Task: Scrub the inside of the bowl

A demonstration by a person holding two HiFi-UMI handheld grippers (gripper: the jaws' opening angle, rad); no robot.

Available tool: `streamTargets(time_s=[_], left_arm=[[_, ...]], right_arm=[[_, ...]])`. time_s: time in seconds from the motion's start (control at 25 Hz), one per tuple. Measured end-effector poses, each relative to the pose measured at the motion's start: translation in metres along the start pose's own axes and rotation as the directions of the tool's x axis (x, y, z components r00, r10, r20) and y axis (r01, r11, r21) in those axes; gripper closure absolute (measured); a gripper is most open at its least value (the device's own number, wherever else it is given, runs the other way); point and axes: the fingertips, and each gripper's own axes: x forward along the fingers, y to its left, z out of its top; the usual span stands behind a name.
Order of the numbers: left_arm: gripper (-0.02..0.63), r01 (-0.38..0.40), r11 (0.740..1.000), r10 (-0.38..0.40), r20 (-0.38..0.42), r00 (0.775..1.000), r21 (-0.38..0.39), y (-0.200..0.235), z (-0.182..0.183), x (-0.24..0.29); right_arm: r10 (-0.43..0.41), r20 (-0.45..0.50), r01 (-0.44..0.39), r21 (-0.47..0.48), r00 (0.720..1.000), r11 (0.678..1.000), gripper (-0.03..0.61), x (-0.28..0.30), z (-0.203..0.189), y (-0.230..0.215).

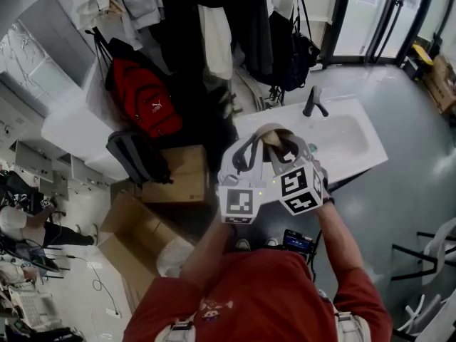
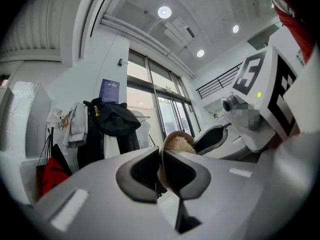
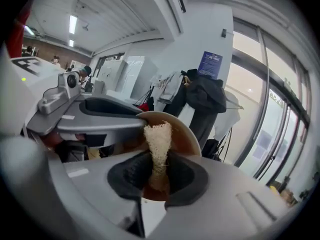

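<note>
A tan-brown bowl (image 1: 273, 137) is held up over the white sink (image 1: 349, 144). My left gripper (image 2: 161, 158) is shut on the bowl's thin rim (image 2: 170, 136), which runs edge-on between its jaws. My right gripper (image 3: 157, 160) is shut on a cream, rough scrubber pad (image 3: 158, 136). The pad stands up from the jaws and lies against the bowl's brown inside (image 3: 185, 134). In the left gripper view the scrubber (image 2: 179, 143) shows inside the bowl. In the head view both grippers meet at the bowl, the left gripper (image 1: 247, 155) beside the right gripper (image 1: 288, 150).
A dark faucet (image 1: 314, 102) stands at the sink's back edge. Left of the sink are cardboard boxes (image 1: 178, 178), a red backpack (image 1: 142, 98) and hanging coats (image 1: 235, 20). The grey floor lies to the right, with glass doors beyond.
</note>
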Motion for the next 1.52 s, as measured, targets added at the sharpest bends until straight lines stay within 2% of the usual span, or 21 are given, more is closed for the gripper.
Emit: streamTargets(time_s=[0.16,0.32,0.44,0.6,0.72,0.8,1.24,1.52], left_arm=[[0.581,0.019,1.0,-0.019,-0.002,1.0,-0.011,-0.002,0.001,0.001],[0.581,0.031,0.999,-0.031,-0.009,0.999,-0.018,-0.005,-0.002,0.001],[0.581,0.038,0.999,-0.038,-0.016,0.999,-0.014,-0.008,-0.003,0.001],[0.581,0.044,0.999,-0.045,-0.029,0.999,-0.018,-0.009,-0.005,0.002],[0.581,0.047,0.999,-0.048,-0.033,0.998,-0.026,-0.01,-0.007,0.001],[0.581,0.047,0.998,-0.048,-0.034,0.998,-0.029,-0.01,-0.008,0.002],[0.581,0.039,0.999,-0.039,-0.034,0.999,-0.001,-0.011,-0.007,0.001],[0.583,0.025,0.999,-0.024,-0.019,1.0,0.045,-0.009,-0.003,0.002]], right_arm=[[-0.002,-0.01,0.001,-0.137,1.0,0.991,0.506,-0.003,-0.001,0.002],[-0.034,-0.026,0.025,-0.284,0.999,0.959,0.506,-0.004,-0.007,0.004],[-0.08,-0.03,0.059,-0.426,0.996,0.903,0.506,-0.004,-0.011,0.005],[-0.133,-0.013,0.1,-0.593,0.991,0.799,0.506,-0.004,-0.014,0.009],[-0.165,0.002,0.125,-0.661,0.986,0.74,0.506,-0.005,-0.015,0.01],[-0.179,0.007,0.136,-0.678,0.984,0.722,0.506,-0.006,-0.016,0.01],[-0.173,0.021,0.146,-0.642,0.985,0.753,0.506,-0.009,-0.016,0.011],[-0.179,0.085,0.195,-0.572,0.98,0.797,0.505,-0.02,-0.01,0.01]])
